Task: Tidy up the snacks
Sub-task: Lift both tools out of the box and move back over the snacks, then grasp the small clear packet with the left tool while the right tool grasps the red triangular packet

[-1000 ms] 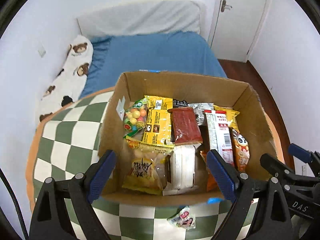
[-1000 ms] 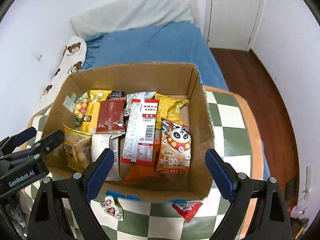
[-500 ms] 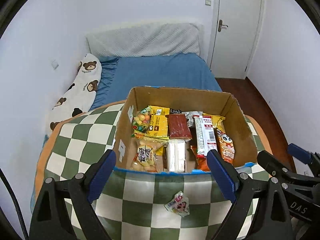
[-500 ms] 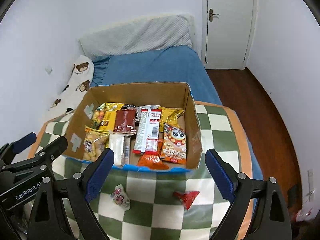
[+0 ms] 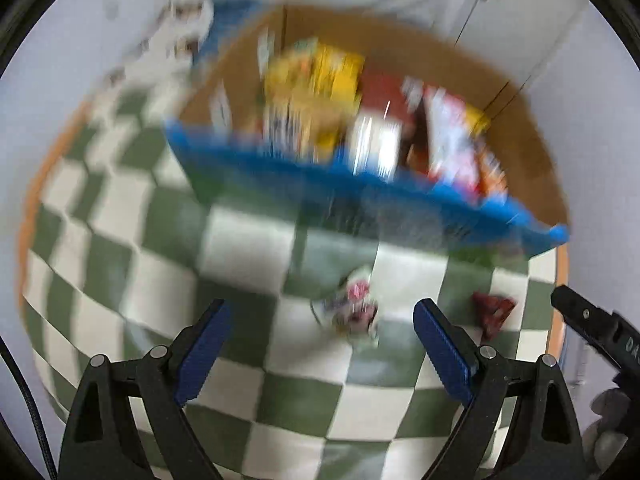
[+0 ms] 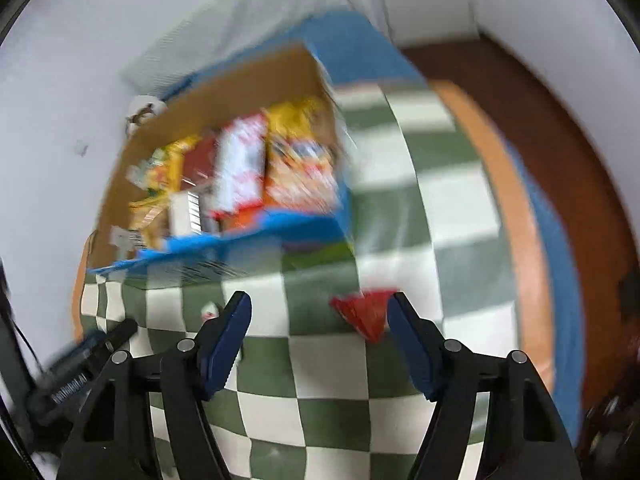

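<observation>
Both views are blurred by motion. A cardboard box (image 5: 516, 120) with a blue front rim, packed with several snack packets, sits on the green-and-white checked cloth (image 5: 248, 248). My left gripper (image 5: 322, 312) hangs open over a small pink-and-white packet (image 5: 352, 308) lying on the cloth in front of the box. A red packet (image 5: 494, 310) lies to the right of it. My right gripper (image 6: 319, 305) is closing above the cloth, with the red packet (image 6: 366, 312) just inside its right finger; the pads do not press it. The box (image 6: 224, 92) lies up and left.
The checked surface has an orange edge (image 6: 508, 184), with a blue bed (image 6: 352, 36) and brown floor (image 6: 560, 120) past it. White walls surround the scene. Each gripper shows at the edge of the other's view: right (image 5: 588, 320), left (image 6: 80, 364).
Both grippers have pulled back from over the box, sunk toward the cloth in front of it and rolled. The right gripper's jaws stand narrower than before.
</observation>
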Tool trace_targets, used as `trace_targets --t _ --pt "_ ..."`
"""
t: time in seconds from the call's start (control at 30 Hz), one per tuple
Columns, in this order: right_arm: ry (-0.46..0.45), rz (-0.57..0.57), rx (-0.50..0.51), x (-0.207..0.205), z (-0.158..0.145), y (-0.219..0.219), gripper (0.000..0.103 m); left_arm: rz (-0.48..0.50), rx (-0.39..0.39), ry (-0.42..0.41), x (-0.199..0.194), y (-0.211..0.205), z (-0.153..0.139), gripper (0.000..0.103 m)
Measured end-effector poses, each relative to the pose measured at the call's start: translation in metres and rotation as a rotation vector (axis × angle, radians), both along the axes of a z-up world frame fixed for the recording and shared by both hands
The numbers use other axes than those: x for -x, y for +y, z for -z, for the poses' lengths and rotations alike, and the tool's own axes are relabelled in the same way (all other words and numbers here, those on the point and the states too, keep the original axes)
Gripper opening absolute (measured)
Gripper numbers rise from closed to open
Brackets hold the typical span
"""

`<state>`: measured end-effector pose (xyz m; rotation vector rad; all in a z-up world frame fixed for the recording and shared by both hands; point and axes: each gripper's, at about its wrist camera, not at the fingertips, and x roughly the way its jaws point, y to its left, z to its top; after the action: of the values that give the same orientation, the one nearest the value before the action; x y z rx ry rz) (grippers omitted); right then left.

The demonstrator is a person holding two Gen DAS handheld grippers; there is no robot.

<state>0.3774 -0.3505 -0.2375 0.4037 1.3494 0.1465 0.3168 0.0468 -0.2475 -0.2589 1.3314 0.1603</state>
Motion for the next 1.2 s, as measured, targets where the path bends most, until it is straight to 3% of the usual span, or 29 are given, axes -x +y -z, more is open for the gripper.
trace_targets --t 0.17,0.33,0.4,0.47,0.5,0.67,0.83,0.93,1.07,1.2 --pt "0.119 0.069 -0.082 -0.011 0.06 -0.01 0.073 -0.087 0.185 0.143 -0.001 0.007 0.057 0.093" --pt "0.146 0.09 -0.079 -0.019 0.086 -0.008 0.073 -0.195 0.322 0.173 -0.011 0.011 0.088 0.093" --pt "0.148 0.088 -0.066 -0.021 0.092 -0.007 0.066 -0.204 0.317 0.178 -0.016 0.008 0.096 0.083" --pt "0.15 0.07 -0.046 -0.021 0.096 -0.004 0.052 -0.185 0.277 0.159 -0.019 0.004 0.097 0.063" --pt "0.15 0.061 -0.046 -0.02 0.097 -0.003 0.052 -0.164 0.255 0.156 -0.019 0.001 0.096 0.061" --pt "0.163 -0.035 -0.014 -0.004 0.098 0.013 0.05 -0.06 0.176 0.161 -0.007 -0.012 0.094 0.06" --pt "0.208 -0.151 -0.01 0.031 0.102 0.038 0.05 0.065 0.09 0.203 0.029 -0.022 0.097 0.06" --pt "0.226 -0.212 0.004 0.05 0.108 0.055 0.05 0.102 0.095 0.232 0.046 -0.022 0.104 0.061" --pt "0.274 -0.202 -0.009 0.058 0.118 0.061 0.065 0.11 0.131 0.258 0.045 -0.022 0.117 0.065" --pt "0.273 -0.206 0.006 0.063 0.117 0.065 0.07 0.148 0.104 0.266 0.038 -0.024 0.123 0.069"
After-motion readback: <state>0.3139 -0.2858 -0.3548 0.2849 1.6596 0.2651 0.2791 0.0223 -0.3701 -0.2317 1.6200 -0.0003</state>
